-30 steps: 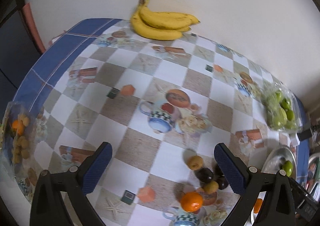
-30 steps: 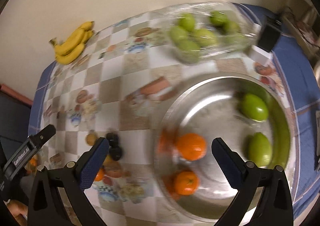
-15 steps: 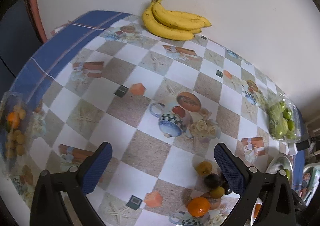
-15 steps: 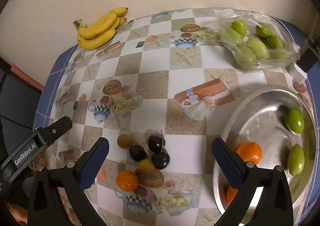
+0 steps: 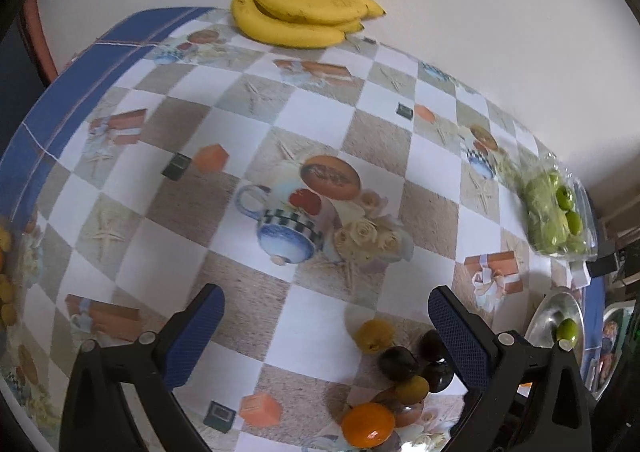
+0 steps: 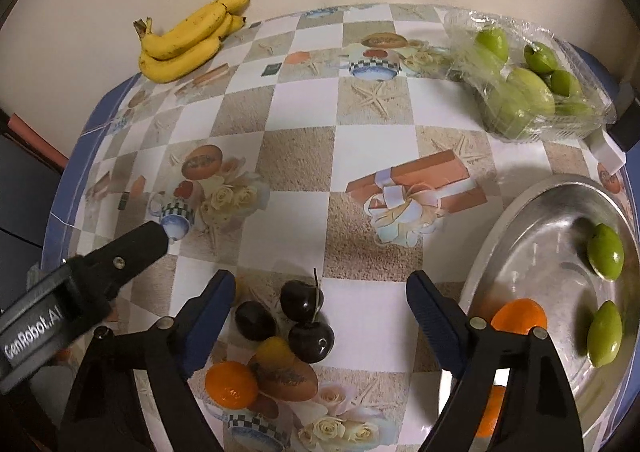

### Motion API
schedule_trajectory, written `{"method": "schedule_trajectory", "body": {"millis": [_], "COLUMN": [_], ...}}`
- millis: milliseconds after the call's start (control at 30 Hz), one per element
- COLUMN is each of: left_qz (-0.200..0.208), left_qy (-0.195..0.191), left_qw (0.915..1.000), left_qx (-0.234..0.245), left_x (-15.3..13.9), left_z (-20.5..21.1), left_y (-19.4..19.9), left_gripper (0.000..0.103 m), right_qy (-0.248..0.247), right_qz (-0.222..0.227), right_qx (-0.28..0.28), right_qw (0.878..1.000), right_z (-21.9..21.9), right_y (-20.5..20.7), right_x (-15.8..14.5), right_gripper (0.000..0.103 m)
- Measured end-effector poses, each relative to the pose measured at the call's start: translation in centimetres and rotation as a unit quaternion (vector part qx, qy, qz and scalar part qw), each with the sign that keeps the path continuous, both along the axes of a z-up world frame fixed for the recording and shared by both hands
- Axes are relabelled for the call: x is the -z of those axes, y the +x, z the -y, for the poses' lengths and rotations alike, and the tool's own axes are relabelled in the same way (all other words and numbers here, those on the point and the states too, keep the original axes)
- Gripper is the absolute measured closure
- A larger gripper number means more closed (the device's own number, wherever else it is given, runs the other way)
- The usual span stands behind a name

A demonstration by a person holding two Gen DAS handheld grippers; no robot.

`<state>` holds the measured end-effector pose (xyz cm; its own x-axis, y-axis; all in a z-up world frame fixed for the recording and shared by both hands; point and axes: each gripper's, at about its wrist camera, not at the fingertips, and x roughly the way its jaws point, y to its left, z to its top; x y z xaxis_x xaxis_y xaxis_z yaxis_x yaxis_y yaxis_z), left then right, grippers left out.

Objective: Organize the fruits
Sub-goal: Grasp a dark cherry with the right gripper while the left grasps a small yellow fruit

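Tablecloth (image 6: 304, 156); cherries (image 6: 298, 318) between right gripper (image 6: 320, 296)

The middle of the worktop (image 6: 304, 156) lies bare, giving open passage. Bananas (image 6: 188, 40) line the far edge by the wall, bagged green fruit (image 6: 520, 92) the far right, the metal bowl (image 6: 520, 220) the near right. Small fruits (image 6: 288, 332) cluster near the front.
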<state>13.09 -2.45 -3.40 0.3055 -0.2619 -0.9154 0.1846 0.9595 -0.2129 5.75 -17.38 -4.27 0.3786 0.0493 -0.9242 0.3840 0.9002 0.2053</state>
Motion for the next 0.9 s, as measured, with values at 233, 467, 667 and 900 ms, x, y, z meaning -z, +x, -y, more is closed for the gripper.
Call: {"method": "schedule_trajectory", "body": {"millis": [233, 467, 667, 900], "left_qz": [-0.045, -0.075, -0.091, -0.105], "left_qy": [-0.008, -0.037, -0.056, -0.08], "left_qw": [0.999, 0.9964, 0.9942, 0.9912], "left_qx": [0.004, 0.004, 0.002, -0.011], "left_x": [2.1, 2.9, 3.5, 3.9], "left_z": [1.1, 1.6, 1.8, 1.6], "left_y": [0.1, -0.2, -0.2, -0.2], "left_gripper": [0.016, 0.031, 0.041, 0.053], "right_qy": [0.007, 0.005, 0.002, 0.004], "right_qz": [-0.012, -0.021, -0.026, -0.024], "right_qx": [-0.003, -0.01, -0.01, -0.015], "right_qw": [1.0, 1.0, 1.0, 1.0], "right_z": [-0.2, -0.7, -0.8, -1.1], "right_y": [0.4, 0.6, 0.7, 0.7], "right_x": [1.2, 1.9, 2.3, 2.2], "right_gripper": [0.04, 0.053, 0.06, 0.067]}}
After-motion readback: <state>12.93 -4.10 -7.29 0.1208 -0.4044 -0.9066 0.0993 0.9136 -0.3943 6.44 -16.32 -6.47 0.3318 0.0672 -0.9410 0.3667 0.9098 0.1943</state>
